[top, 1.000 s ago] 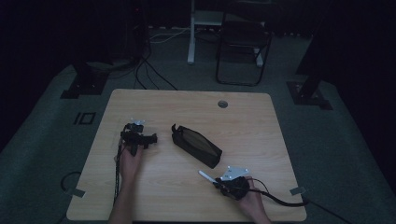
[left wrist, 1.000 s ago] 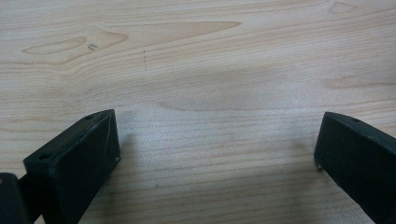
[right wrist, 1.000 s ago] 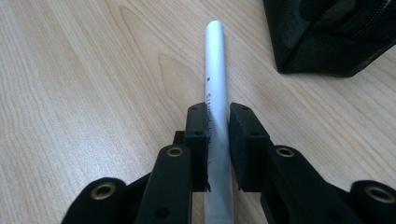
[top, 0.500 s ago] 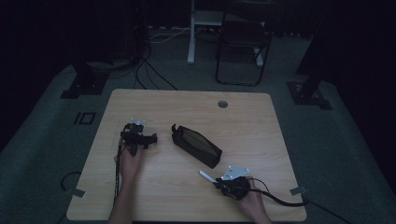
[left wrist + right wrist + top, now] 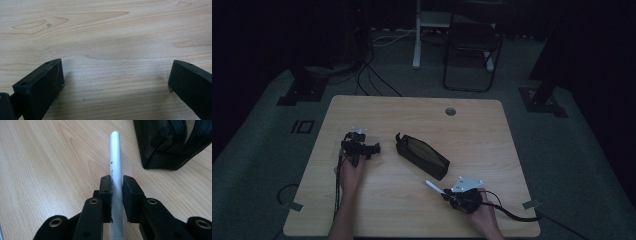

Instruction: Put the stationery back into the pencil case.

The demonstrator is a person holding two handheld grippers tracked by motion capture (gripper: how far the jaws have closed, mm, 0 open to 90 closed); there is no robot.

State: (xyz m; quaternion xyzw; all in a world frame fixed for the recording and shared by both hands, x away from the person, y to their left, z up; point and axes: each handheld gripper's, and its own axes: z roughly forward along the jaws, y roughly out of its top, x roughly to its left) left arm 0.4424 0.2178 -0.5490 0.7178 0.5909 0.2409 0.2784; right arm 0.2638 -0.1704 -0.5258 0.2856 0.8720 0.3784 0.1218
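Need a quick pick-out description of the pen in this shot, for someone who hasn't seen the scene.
Start at the light wooden table, then go to its near right part, just in front of the black zip pouch lying mid-table. There the right tool clamps a slim silver-white pen between its black jaws. It is the one pale, thin stick on the table; the things around it are black.

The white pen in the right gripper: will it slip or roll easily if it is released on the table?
The white pen looks smooth and round, so it would probably roll on the flat wooden table. It seems stiff and light. The right gripper clamps only its narrow barrel, so it may slide lengthwise.
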